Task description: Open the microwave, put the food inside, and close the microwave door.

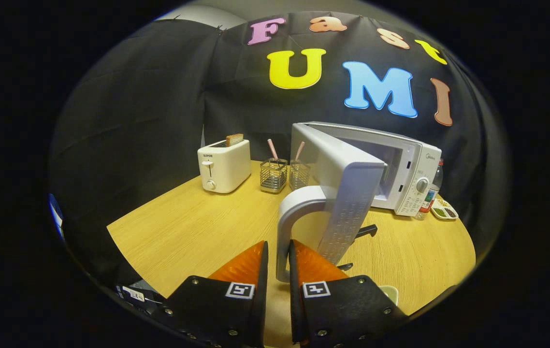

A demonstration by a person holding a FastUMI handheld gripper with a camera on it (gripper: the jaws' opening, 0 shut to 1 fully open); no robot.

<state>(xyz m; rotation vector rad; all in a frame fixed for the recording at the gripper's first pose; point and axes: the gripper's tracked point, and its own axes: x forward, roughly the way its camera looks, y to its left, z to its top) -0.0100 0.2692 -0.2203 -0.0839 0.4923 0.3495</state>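
Observation:
A white microwave (pixel 408 169) stands at the back right of the wooden table (pixel 183 232). Its door (pixel 347 193) is swung wide open toward me, edge on, and the cavity shows behind it. The door's curved white handle (pixel 290 217) runs down between my fingers. My gripper (pixel 279 253) is shut on that handle, one finger pressing on each side of its lower end. A pale rounded object (pixel 391 291), partly hidden behind my right finger, lies on the table; I cannot tell what it is.
A white toaster (pixel 224 165) with a slice of bread stands at the back left. Two wire holders (pixel 284 175) with straws sit between toaster and microwave. A bottle (pixel 433 191) and a small dish (pixel 444 210) stand right of the microwave.

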